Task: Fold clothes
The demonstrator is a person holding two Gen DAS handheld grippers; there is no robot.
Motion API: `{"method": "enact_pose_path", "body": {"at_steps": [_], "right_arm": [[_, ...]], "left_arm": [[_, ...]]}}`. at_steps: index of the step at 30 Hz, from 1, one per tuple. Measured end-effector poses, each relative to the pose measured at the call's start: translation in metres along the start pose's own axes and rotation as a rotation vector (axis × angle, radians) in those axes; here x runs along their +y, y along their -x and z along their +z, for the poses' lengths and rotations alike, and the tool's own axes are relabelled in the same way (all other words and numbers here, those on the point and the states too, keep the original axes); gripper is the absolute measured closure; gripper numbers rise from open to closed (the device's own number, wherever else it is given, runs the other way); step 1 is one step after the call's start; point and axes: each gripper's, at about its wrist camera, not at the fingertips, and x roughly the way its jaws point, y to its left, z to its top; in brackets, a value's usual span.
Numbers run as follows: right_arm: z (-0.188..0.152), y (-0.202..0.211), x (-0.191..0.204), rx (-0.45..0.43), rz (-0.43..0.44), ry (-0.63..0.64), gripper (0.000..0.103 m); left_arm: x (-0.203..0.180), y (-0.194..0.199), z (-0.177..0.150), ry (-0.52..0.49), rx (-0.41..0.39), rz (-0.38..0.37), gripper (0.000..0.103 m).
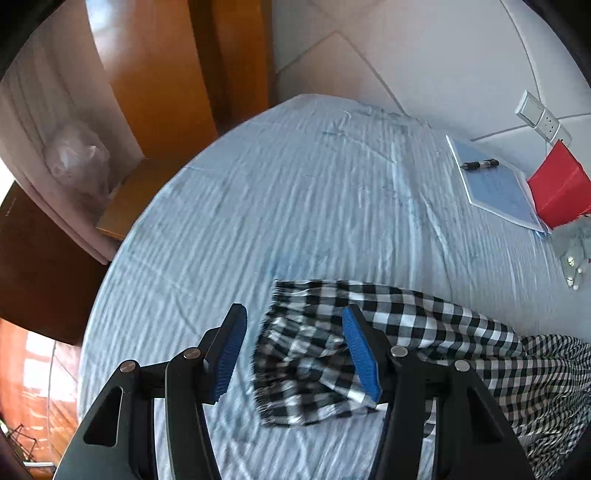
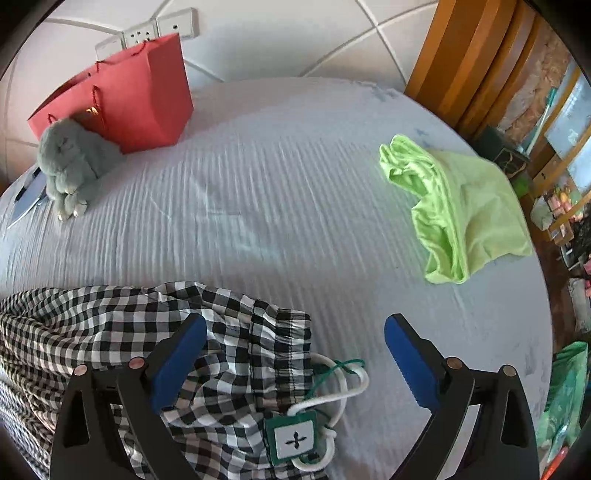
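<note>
L gripper (image 1: 295, 354): jaws apart, pointing steeply down at bed, blue pads (image 1: 360, 354) clear of cloth. Nothing clamped. Between the fingers lies one end of the checked shorts (image 1: 314, 369), black/white gingham, crumpled, flat on the sheet. Right pad overlaps the cloth in view; contact can't be told.

R gripper (image 2: 295, 358): jaws wide apart, also angled down, nothing gripped. Below its left finger (image 2: 177, 362) sits the waistband end of the shorts (image 2: 207, 332). White drawcord (image 2: 347, 387) w/ thin green string loops out onto the sheet between the fingers. Green-edged tag (image 2: 293, 437) w/ black cross mark lies on the cord by the waistband.

Shorts overall: near edge of bed, spread sideways, bunched, not folded. Rest of cloth trails off toward the near edge in both views.

Bed sheet (image 1: 295, 206): pale blue, ribbed, wrinkled.

Farther out:
- Lime green garment (image 2: 461, 214), crumpled, near right edge of bed in R view, well apart from shorts.
- Grey plush rabbit (image 2: 70, 166) at head end, touching a red paper bag (image 2: 125, 99) standing against the white padded headboard (image 2: 280, 40).
- Blue sheet of paper (image 1: 495, 184) w/ a pen (image 1: 480, 164) on it, beside the bag, head end.
- Wall sockets (image 2: 155, 29) behind bag.
- Wooden furniture (image 1: 166, 74) past the bed's far corner.
</note>
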Motion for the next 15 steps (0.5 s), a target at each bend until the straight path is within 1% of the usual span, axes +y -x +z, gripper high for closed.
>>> {"method": "enact_pose_path", "body": {"at_steps": [4, 7, 15], "right_arm": [[-0.001, -0.014, 0.002, 0.030, 0.014, -0.002, 0.002], [-0.003, -0.023, 0.005, 0.053, 0.012, 0.004, 0.002], [-0.006, -0.035, 0.014, 0.086, 0.009, 0.025, 0.001]], "left_arm": [[-0.001, -0.016, 0.003, 0.000, 0.023, -0.003, 0.044], [0.000, -0.022, 0.004, -0.009, 0.035, -0.003, 0.041], [-0.001, -0.042, 0.008, 0.000, 0.065, 0.009, 0.040]]}}
